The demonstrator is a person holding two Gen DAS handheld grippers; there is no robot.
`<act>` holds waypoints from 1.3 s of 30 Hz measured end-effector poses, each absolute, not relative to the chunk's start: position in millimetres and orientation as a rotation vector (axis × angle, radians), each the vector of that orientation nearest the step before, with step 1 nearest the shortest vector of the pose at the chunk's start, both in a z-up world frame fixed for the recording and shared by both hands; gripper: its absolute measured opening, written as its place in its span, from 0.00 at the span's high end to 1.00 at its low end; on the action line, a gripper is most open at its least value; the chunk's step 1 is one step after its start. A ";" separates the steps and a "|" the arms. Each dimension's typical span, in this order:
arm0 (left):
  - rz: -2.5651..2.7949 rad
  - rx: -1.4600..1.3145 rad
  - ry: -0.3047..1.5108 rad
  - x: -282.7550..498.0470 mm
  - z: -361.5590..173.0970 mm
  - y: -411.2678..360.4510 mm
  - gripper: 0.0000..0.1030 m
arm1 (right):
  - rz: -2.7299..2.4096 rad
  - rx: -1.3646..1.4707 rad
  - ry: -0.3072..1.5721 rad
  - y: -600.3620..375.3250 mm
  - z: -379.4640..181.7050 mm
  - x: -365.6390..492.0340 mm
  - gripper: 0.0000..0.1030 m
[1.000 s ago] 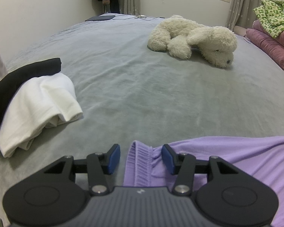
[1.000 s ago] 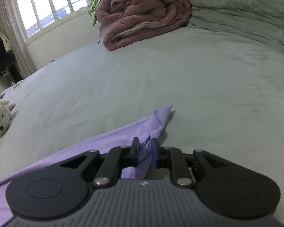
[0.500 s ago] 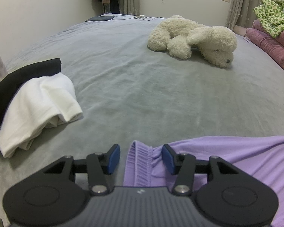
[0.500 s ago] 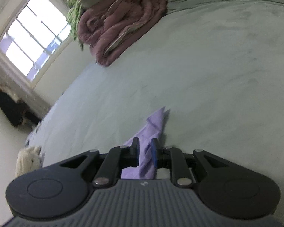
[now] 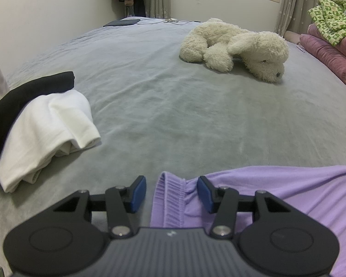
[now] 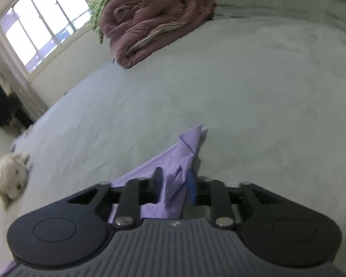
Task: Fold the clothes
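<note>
Clothes on the grey bed (image 5: 173, 106) count 3: 1 lilac garment (image 5: 288, 191) at the near edge, 1 white folded piece (image 5: 48, 129) to the left, and 1 black piece (image 5: 30, 92) touching behind it. The left gripper (image 5: 171, 192) has its jaws about half apart, and the ribbed hem of the lilac garment lies between them, but the blue pads (image 5: 138, 191) do not press it. The right gripper (image 6: 174, 183) is closing its narrow jaws on a bunched corner of the same garment (image 6: 184, 147), and the cloth is pinched there. Further away lie 1 white plush dog (image 5: 237, 46) and 1 rolled pink quilt (image 6: 154, 20), both well apart from the garment.
</note>
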State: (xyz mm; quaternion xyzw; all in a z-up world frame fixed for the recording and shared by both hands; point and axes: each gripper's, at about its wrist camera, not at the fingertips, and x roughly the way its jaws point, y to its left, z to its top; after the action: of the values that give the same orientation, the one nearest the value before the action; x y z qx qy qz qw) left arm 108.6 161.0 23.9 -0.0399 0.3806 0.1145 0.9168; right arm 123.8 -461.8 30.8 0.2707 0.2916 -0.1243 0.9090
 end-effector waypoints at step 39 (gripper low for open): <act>0.164 -0.143 0.791 94.5 43.8 203.7 0.43 | -0.416 0.347 0.624 -477.3 37.3 114.7 0.87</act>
State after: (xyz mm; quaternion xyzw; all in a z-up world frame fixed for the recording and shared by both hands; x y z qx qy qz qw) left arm 94.5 203.7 43.8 -0.0697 0.3846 0.0796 0.9170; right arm 114.7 -477.3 37.3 0.1686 0.3033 -0.2023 0.9158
